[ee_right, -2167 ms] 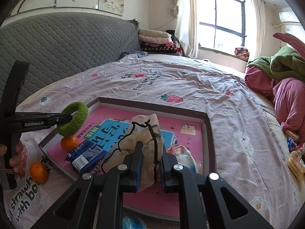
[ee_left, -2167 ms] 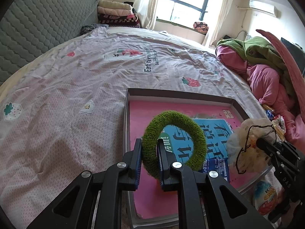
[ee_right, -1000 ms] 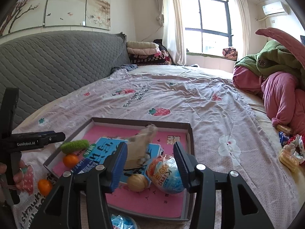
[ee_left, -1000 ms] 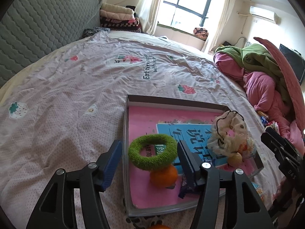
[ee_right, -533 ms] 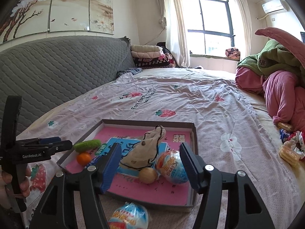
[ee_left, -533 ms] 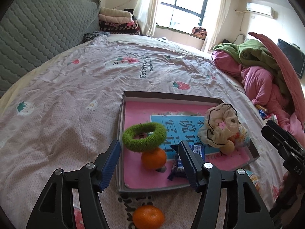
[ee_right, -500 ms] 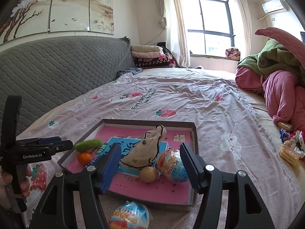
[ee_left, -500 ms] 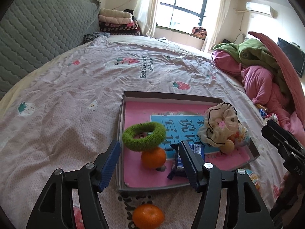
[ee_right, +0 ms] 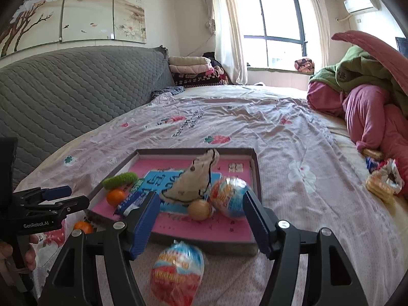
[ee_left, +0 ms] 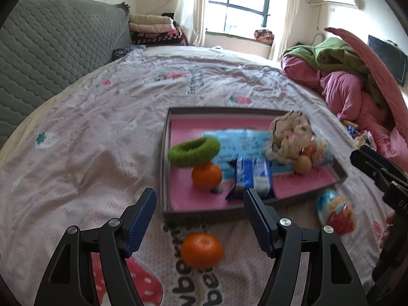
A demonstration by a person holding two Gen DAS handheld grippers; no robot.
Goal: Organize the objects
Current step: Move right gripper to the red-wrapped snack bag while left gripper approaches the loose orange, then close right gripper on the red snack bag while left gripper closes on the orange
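Note:
A grey tray (ee_left: 165, 158) with a pink floor lies on the bed. In it are a green fuzzy ring (ee_left: 193, 148) resting on an orange (ee_left: 206, 175), a blue booklet (ee_left: 242, 140), a blue snack pack (ee_left: 252, 173), a cream scrunchie (ee_left: 289, 137), a small brown ball (ee_right: 199, 209) and a foil egg (ee_right: 229, 196). A second orange (ee_left: 202, 249) lies on the sheet before the tray, between the fingers of my open left gripper (ee_left: 199, 216). A second foil egg (ee_right: 178, 265) lies outside the tray under my open right gripper (ee_right: 201, 219).
The tray also shows in the right wrist view (ee_right: 257, 173). A grey quilted headboard (ee_right: 63, 97) runs along the left. Pink and green bedding (ee_right: 364, 102) is heaped at the right, with snack packets (ee_right: 382, 183) beside it. Folded blankets (ee_right: 193, 71) are stacked near the window.
Both grippers released the green ring and the scrunchie into the tray, opened, and pulled back toward me. The loose orange and loose foil egg have come into view.

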